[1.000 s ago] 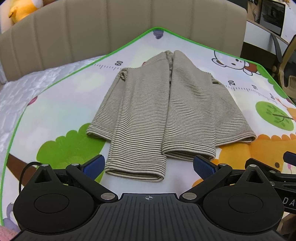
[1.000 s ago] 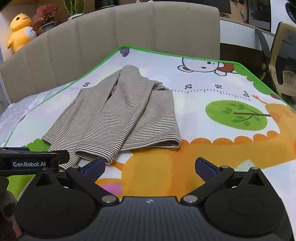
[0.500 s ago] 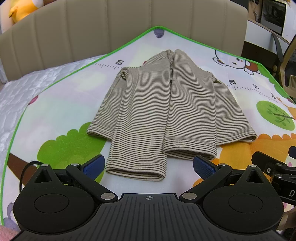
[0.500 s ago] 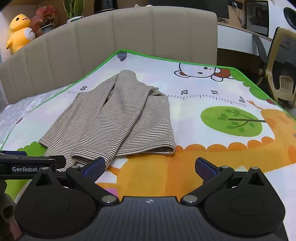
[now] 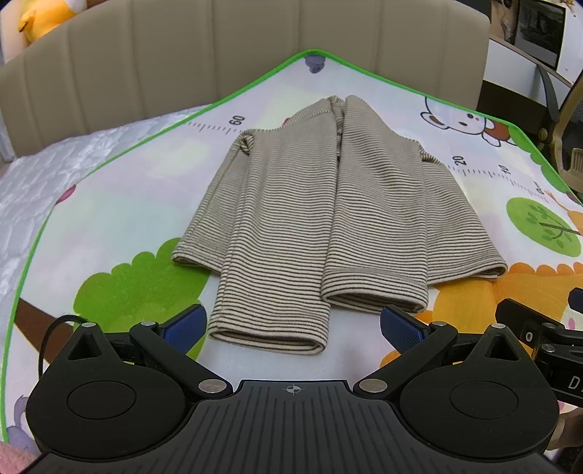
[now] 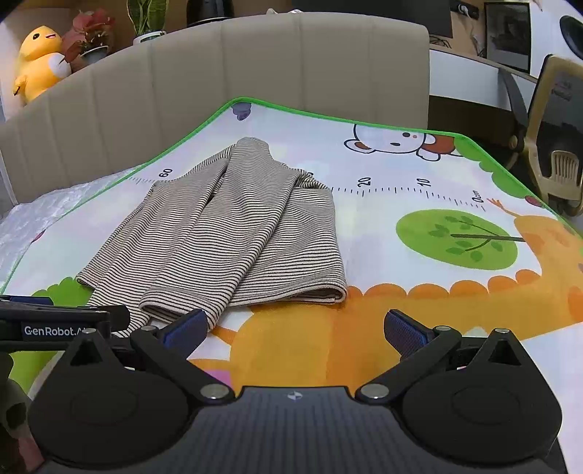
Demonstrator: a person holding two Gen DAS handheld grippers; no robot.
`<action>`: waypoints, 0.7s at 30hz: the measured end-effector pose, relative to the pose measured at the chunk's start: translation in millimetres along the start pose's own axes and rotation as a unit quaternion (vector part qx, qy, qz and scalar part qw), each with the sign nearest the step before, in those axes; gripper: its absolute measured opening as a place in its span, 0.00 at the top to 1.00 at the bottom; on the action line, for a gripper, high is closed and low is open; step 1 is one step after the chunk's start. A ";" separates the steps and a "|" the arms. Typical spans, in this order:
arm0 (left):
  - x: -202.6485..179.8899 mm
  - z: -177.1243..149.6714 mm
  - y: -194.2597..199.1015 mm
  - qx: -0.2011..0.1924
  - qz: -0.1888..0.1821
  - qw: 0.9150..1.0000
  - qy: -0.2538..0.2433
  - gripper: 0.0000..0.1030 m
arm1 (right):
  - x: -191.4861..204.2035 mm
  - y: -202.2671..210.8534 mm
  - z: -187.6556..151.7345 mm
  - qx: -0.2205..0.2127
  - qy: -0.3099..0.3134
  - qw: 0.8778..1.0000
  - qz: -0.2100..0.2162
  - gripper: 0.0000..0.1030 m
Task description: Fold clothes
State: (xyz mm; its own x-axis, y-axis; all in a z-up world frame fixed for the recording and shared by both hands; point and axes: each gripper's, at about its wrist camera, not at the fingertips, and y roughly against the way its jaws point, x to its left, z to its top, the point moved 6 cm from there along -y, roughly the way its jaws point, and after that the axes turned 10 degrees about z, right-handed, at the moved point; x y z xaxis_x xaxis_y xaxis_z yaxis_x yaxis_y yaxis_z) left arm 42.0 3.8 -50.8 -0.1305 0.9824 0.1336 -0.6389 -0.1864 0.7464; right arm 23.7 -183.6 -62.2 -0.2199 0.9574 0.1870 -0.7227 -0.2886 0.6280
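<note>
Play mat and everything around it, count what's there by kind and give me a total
Striped garment: 1
Play mat: 1
Tongs: 2, left tongs and right tongs, both open
Yellow plush toy: 1
Potted plants: 2
Headboard: 1
Total: 8

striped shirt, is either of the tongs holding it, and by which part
Nothing is held. Both the left tongs and right tongs are open, just short of the striped shirt lying on the mat.

The shirt (image 5: 328,218) lies on the mat (image 5: 120,218), headboard (image 5: 218,47) behind.
</note>
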 end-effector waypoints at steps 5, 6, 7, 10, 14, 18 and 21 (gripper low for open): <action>0.3 0.7 -0.2 0.001 0.000 1.000 0.000 0.00 | -0.8 -0.2 -0.4 -0.001 0.001 1.000 -0.001 0.00; 0.2 0.6 -0.2 0.001 0.000 1.000 0.000 0.00 | -0.9 -0.2 -0.9 0.000 0.001 1.000 -0.001 0.00; 0.4 0.0 -0.3 0.001 0.000 1.000 0.001 0.00 | -0.9 -0.3 -1.1 0.000 0.001 1.000 -0.001 0.00; 0.9 -0.5 -0.3 0.001 0.000 1.000 0.001 0.00 | -1.2 -0.4 -1.1 0.000 0.000 1.000 -0.001 0.00; 1.0 0.0 -0.3 0.002 0.000 1.000 0.000 0.00 | -1.3 -0.9 -1.3 0.001 -0.001 1.000 0.000 0.00; 1.5 -0.3 -0.8 0.003 -0.001 1.000 0.000 0.00 | -1.7 -1.3 -1.4 0.001 -0.001 1.000 0.001 0.00; 1.6 -0.5 -1.1 0.004 0.000 1.000 0.000 0.00 | -2.1 -1.6 -1.2 0.001 -0.001 1.000 0.001 0.00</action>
State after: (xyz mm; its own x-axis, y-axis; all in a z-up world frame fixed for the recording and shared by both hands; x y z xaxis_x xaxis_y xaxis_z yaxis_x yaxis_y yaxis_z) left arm 42.1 5.5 -51.7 -0.1293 0.9825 0.1338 -0.6334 -0.1857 0.7512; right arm 24.4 -185.1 -64.5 -0.2196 0.9572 0.1888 -0.7211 -0.2896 0.6294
